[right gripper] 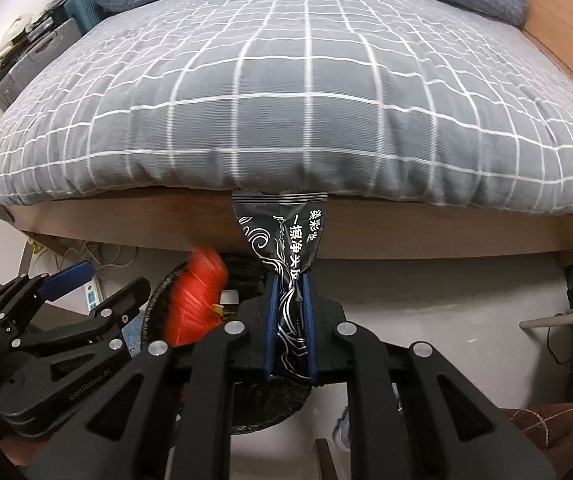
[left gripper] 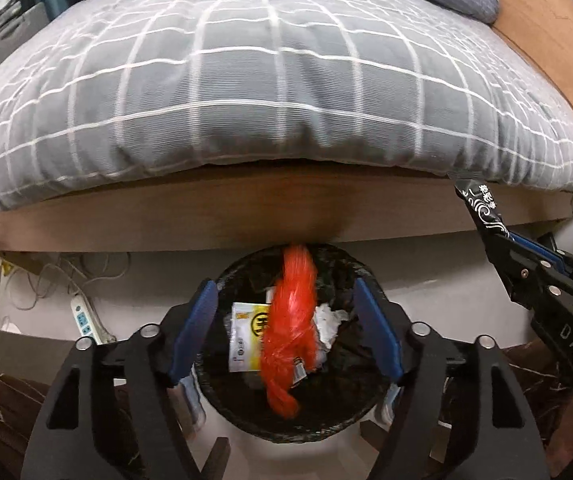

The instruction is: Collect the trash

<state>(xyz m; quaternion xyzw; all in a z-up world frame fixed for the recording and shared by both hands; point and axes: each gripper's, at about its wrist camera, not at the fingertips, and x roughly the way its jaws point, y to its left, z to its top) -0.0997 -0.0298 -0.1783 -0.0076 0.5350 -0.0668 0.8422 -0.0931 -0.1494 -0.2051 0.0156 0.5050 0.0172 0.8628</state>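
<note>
My left gripper stands with its blue pads spread apart right over the black-lined trash bin, nothing pressed between them, and the orange plastic wrapper shows as a blurred streak in the gap above the bin's mouth; I judge it is loose and dropping in, though the smear keeps me from saying whether it touches anything. Already in the bin lie a yellow-and-white packet and a crumpled white scrap. My right gripper is clamped tight on a black sachet with white swirls, whose top fans out above the pads, in front of the wooden bed frame. So the step in hand is the drop-off, one piece let go and one yet to go. Next, I reckon, the right hand must shift across until the sachet hangs over the bin's opening, then part its pads, keeping clear of the left claw just beside it. From the right wrist view most of the bin is hidden behind my own fingers, and its floor is too dark to read. The grey checked quilt fills the rest, so I cannot tell what trash remains elsewhere
</note>
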